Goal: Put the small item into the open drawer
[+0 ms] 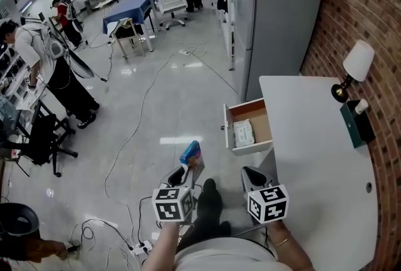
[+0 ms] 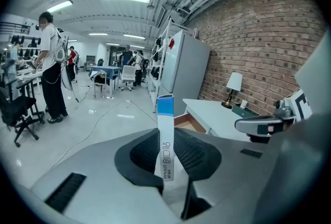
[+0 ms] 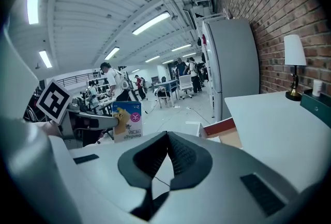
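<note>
Head view: the left tongs (image 1: 182,174) are clamped on the small box (image 1: 191,153), which juts forward from their tips above the floor, long axis in line with the jaws, blue end farthest from the person; the open drawer (image 1: 262,127) lies ahead and to the right, pulled out of the white bench (image 1: 313,157), with a white packet (image 1: 244,132) inside; the right tongs (image 1: 250,174) hover by the bench's near corner, short of the drawer.

Left gripper view: the small box (image 2: 165,137) stands edge-on between the pads, gripped at its lower end, blue end up; the drawer (image 2: 187,123) shows just behind it.

Right gripper view: the right tongs (image 3: 166,135) have their jaws together with nothing between; the small box (image 3: 127,120) is off to the left, broad printed face showing; the drawer (image 3: 227,132) sits right of the jaws.
</note>
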A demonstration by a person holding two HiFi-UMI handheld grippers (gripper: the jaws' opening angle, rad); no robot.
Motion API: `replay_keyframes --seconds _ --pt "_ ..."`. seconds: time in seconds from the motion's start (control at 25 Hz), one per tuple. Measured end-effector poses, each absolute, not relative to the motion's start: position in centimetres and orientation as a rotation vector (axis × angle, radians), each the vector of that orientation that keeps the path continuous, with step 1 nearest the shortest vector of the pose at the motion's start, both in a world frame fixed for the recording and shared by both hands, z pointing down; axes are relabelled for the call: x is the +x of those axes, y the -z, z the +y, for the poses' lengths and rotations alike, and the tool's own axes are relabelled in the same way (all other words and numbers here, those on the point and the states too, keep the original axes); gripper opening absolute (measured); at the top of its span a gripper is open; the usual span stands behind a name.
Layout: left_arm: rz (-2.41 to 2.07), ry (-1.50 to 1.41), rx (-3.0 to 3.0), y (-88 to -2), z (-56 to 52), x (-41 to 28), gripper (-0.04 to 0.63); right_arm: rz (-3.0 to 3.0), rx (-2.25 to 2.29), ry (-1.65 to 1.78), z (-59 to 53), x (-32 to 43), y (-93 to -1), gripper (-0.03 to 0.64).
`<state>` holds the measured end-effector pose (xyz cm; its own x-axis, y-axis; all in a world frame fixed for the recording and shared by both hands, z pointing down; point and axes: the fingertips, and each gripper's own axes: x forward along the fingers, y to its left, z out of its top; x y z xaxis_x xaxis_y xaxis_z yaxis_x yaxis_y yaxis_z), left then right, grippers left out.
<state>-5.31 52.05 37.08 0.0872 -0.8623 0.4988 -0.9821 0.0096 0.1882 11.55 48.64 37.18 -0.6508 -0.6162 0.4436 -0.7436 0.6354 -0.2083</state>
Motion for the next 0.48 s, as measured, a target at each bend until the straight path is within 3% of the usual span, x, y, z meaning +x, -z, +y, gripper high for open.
replay_keyframes --seconds 0.48 --pt "-1.759 -0.345 1.883 -41.1 31.2 -13.5 0.098 -2.473 1.133 -0.549 28.7 4.1 -39.7 0.008"
